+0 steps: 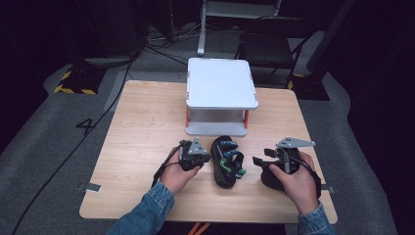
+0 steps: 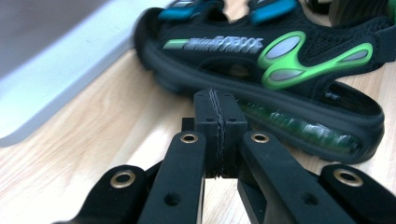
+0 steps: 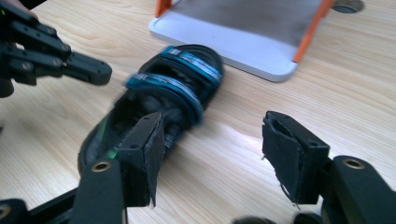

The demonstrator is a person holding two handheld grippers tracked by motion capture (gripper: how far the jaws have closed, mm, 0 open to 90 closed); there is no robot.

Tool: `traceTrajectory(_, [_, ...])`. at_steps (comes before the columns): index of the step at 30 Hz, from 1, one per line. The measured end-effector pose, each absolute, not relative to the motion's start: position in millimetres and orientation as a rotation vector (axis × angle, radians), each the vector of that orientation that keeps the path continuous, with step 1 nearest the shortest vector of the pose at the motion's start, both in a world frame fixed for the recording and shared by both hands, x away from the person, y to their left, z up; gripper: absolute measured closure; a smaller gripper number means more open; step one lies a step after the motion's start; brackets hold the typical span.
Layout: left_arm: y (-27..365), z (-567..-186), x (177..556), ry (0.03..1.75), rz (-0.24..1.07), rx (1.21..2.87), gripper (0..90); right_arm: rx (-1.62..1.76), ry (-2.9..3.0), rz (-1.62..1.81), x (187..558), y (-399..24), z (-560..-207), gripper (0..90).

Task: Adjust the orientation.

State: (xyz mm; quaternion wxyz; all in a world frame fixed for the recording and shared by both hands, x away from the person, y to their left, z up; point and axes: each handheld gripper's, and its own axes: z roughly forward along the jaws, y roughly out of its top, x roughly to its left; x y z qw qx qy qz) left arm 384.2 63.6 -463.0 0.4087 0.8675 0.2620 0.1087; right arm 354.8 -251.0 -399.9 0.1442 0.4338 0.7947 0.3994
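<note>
One black sandal (image 1: 227, 162) with blue and green straps lies near the tabletop's (image 1: 142, 127) front edge in the high view, between the left gripper (image 1: 192, 155) and right gripper (image 1: 266, 159), before a white stand (image 1: 221, 83). Left gripper view: its fingers (image 2: 205, 122) are pressed together, empty, beside the sandal's sole. Right gripper view: fingers (image 3: 292, 154) spread wide, sandal just beyond them.

Floor marking (image 1: 84, 125): "4". Sandal (image 2: 261, 51) lettering illegible.

A white 2-tier stand (image 1: 221, 83) sits on the wooden table (image 1: 142, 122), a black chair (image 1: 266, 46) behind.
</note>
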Motion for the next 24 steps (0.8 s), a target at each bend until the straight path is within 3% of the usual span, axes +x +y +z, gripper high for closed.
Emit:
traceTrajectory(7, [67,-452,378,0.692,0.257,2.119,78.1,1.286,2.240,1.158,351,-270,-396,39.6])
traceTrajectory(10, [61,-448,378,0.695,0.245,2.051,57.8,1.288,2.227,1.161,350,-272,-394,39.6])
traceTrajectory(14, [38,-451,381,0.646,0.269,2.070,43.5,1.296,2.226,1.166,348,-274,-395,39.6])
traceTrajectory(17, [25,-460,388,0.633,0.311,2.131,44.1,1.304,2.227,1.163,347,-275,-396,39.6])
traceTrajectory(18, [23,-464,391,0.631,0.309,2.146,49.7,1.303,2.225,1.166,347,-277,-397,39.6])
traceTrajectory(19, [23,-466,394,0.629,0.285,2.153,61.9,1.313,2.219,1.168,346,-278,-396,39.6])
traceTrajectory(24, [30,-463,398,0.630,0.291,2.120,70.0,1.321,2.212,1.169,346,-283,-398,39.6])
